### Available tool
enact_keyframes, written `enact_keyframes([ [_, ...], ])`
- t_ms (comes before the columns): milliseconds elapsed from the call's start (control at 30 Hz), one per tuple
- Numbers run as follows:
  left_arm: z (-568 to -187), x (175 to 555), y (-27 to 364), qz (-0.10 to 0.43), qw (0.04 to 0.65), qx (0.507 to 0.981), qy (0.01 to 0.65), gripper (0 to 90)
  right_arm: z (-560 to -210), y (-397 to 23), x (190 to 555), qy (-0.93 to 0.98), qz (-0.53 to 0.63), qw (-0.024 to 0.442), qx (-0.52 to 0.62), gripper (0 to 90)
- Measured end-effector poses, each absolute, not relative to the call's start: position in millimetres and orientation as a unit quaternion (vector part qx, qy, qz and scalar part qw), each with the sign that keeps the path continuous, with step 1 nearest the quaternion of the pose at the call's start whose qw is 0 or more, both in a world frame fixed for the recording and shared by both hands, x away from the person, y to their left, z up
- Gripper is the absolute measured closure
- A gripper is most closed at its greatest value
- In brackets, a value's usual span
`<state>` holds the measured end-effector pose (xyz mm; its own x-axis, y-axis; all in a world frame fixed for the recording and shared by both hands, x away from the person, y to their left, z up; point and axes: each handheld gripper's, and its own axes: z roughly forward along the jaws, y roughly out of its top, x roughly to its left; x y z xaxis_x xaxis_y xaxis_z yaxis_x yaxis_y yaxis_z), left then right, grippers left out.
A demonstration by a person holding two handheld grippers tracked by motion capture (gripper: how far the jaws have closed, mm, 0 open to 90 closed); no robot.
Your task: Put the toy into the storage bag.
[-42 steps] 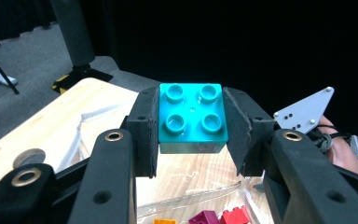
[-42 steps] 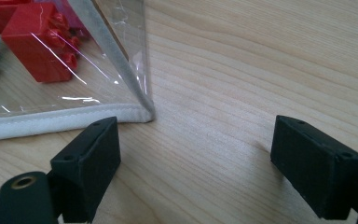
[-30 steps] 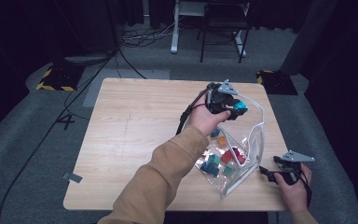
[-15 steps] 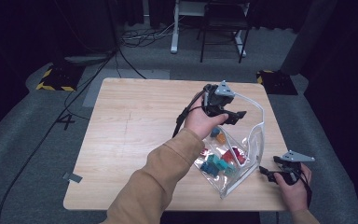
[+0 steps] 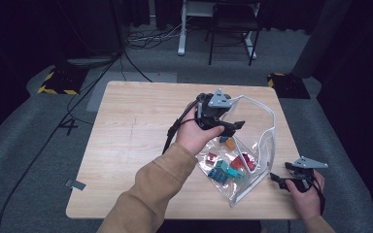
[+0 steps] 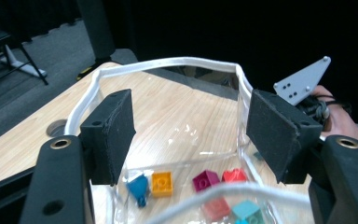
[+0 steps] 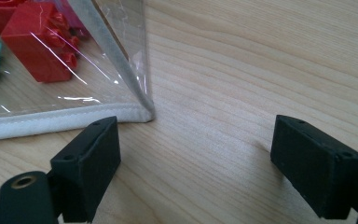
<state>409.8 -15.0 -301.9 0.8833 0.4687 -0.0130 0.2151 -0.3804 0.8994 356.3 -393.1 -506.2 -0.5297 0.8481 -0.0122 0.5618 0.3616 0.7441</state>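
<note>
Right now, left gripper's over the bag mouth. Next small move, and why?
Probably draw the left gripper back from the clear bag. Its jaws have just opened and stand apart with nothing between them, and an orange brick already lies in the bag with the others. The right gripper waits open at the bag's corner.

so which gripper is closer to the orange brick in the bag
Left. The left gripper hangs right above the orange brick, jaws open over the bag mouth. The right gripper rests open on the table beyond the bag's near corner.
</note>
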Motion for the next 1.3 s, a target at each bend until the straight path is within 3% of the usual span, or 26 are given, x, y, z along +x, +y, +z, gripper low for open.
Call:
enact_keyframes([
  [600, -327.0, 362.8, 59.5, 0.154, 0.499, 0.817, 0.243, 31.6, -506.1, -392.7, 357.8, 0.801, 0.353, 0.201, 0.44, 15.5],
  [1300, -419.9, 334.3, 126.2, 0.151, 0.433, 0.828, 0.323, 29.4, -506.1, -392.7, 357.8, 0.801, 0.353, 0.201, 0.44, 15.5],
])
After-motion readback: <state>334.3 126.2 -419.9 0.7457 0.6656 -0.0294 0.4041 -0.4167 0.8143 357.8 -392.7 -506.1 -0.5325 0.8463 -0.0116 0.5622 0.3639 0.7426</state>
